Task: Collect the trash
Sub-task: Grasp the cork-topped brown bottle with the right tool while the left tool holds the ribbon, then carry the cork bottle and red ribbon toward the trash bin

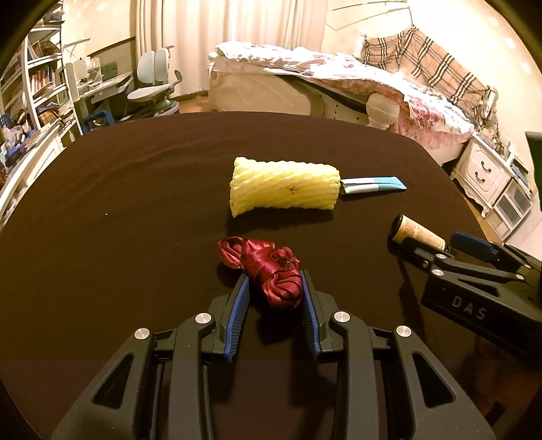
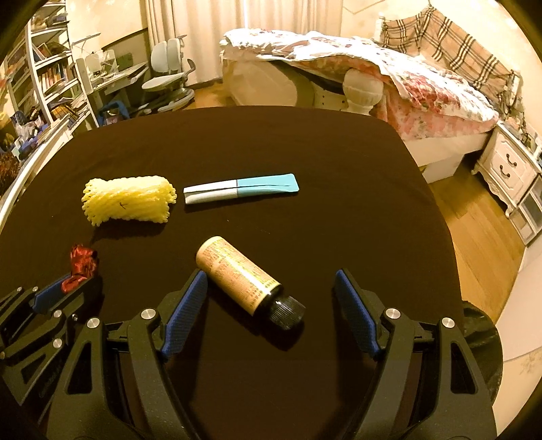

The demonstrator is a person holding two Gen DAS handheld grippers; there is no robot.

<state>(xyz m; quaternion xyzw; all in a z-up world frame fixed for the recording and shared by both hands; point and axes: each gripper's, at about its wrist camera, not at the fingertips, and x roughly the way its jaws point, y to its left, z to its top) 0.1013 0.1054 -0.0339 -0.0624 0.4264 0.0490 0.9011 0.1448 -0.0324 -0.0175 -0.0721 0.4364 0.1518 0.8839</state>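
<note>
My left gripper (image 1: 275, 287) is clamped on the crumpled red satin ribbon (image 1: 267, 270), near the front of the dark tablecloth (image 1: 135, 189). My right gripper (image 2: 271, 287) stands open around the small brown bottle (image 2: 249, 282), which lies slantwise with its black cap (image 2: 288, 313) toward me; the left pad is just beside the label, the right well clear. I'd centre over the labelled body and close squarely so it can't roll.

Dark-clothed counter (image 2: 305, 142). Behind it: bed (image 2: 423, 84) with floral quilt, plaid blanket (image 2: 457, 44), swivel chair (image 2: 169, 78), bookshelf (image 2: 50, 74), curtain (image 2: 237, 13); white nightstand (image 2: 508, 166) at right.
</note>
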